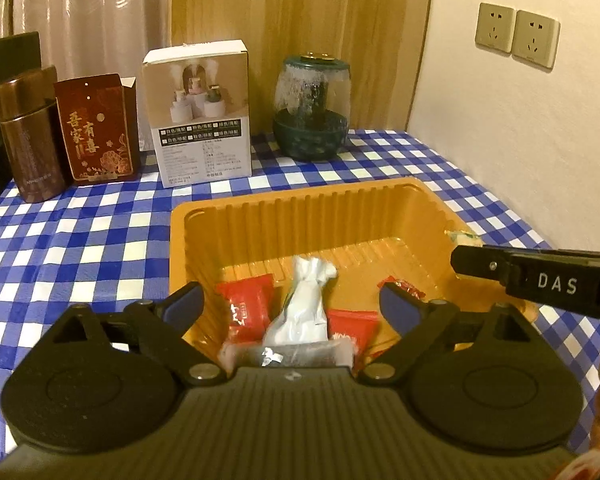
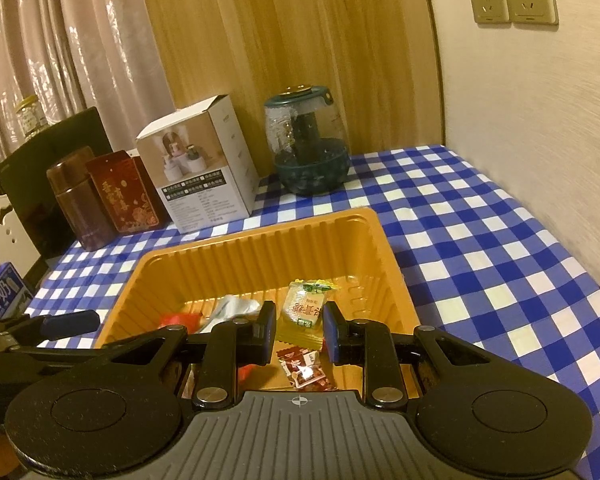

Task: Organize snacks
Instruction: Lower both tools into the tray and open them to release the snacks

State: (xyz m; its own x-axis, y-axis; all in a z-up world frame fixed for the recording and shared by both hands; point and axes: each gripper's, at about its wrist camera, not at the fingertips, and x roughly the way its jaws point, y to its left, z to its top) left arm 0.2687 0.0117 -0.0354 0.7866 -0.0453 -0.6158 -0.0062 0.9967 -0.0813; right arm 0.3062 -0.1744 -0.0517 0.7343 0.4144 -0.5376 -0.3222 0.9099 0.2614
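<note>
An orange plastic tray (image 1: 300,204) sits on the blue checked tablecloth and also shows in the right wrist view (image 2: 260,248). It holds red snack packets (image 1: 246,304), a white wrapped snack (image 1: 304,308) and a dark packet (image 1: 300,354). My left gripper (image 1: 290,300) is open and empty over the tray's near edge. My right gripper (image 2: 299,330) hovers over the tray, its jaws a small way apart, just in front of a pale yellow-green packet (image 2: 305,304) that appears to lie free. A brown-red packet (image 2: 304,372) lies below it. The right gripper's side (image 1: 540,276) shows in the left wrist view.
At the back stand a brown canister (image 1: 30,136), a red gift box (image 1: 96,128), a white product box (image 1: 200,112) and a green glass-domed jar (image 1: 312,108). The wall with sockets (image 1: 516,36) bounds the right side. A milk carton (image 2: 2,292) stands at the left.
</note>
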